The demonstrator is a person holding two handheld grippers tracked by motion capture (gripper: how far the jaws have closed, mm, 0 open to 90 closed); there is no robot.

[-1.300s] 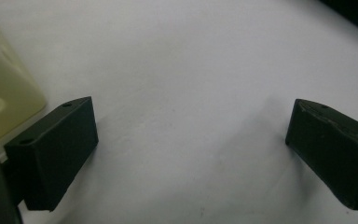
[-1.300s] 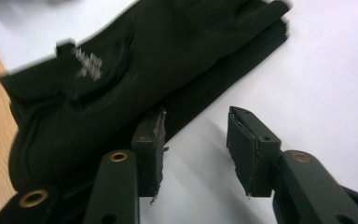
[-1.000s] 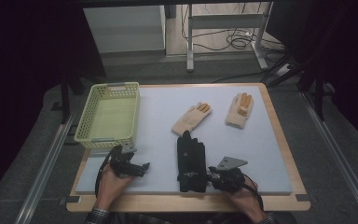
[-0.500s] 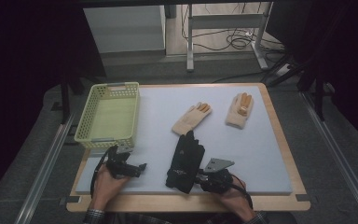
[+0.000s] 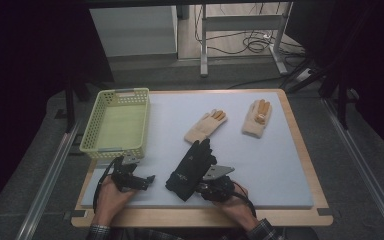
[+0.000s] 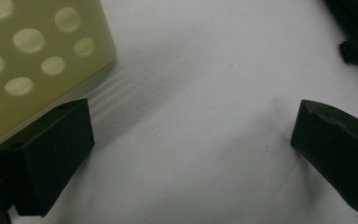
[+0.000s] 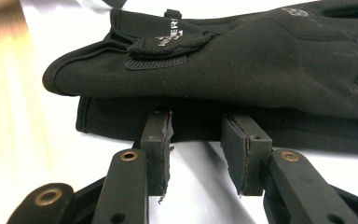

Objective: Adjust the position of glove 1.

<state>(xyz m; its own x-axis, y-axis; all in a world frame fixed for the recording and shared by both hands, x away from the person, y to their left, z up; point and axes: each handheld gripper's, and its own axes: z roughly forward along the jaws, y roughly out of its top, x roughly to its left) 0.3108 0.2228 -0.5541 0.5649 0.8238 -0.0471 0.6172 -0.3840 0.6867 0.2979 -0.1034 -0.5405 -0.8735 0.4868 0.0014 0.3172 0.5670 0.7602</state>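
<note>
The right gripper (image 5: 196,186) rests low on the mat (image 5: 280,160), at the near edge of the black gloves (image 5: 190,167), which lie stacked near the front of the table. In the right gripper view its jaws stand partly apart, tips touching the lower glove's edge; nothing is between them. The left gripper (image 5: 147,179) sits just before the basket (image 5: 115,125), jaws wide open and empty. Two beige gloves (image 5: 206,126) lie farther back.

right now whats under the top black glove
A second black glove lies under the top black glove, its edge showing below. Most of it is covered, as is the white mat beneath both.
</note>
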